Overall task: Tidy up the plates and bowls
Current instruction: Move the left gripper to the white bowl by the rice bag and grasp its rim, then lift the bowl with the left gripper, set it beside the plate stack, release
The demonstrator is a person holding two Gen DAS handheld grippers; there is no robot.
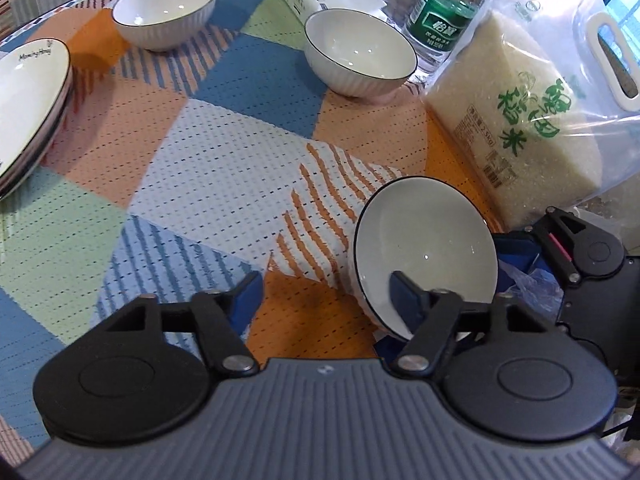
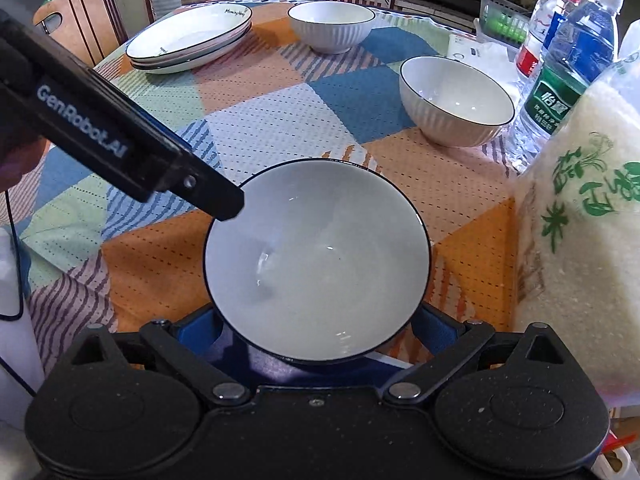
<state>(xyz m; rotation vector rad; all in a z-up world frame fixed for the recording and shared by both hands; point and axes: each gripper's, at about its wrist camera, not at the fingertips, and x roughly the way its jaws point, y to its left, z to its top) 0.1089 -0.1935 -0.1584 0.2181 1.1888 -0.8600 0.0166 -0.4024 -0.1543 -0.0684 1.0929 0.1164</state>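
right gripper is clenching tilted white dark-rimmed ceramic bowl. left gripper is hanging released beside it.

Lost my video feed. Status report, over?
Right tool shut on near bowl, bowl tilted. Left tool open, empty, alongside. Two bowls, plate stack on table. Rice bag close right.

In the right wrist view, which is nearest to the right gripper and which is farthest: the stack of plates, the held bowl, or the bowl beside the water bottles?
1. The held bowl, between the jaws of the right gripper.
2. The bowl beside the water bottles, farther back on the right.
3. The stack of plates, at the far left of the table.
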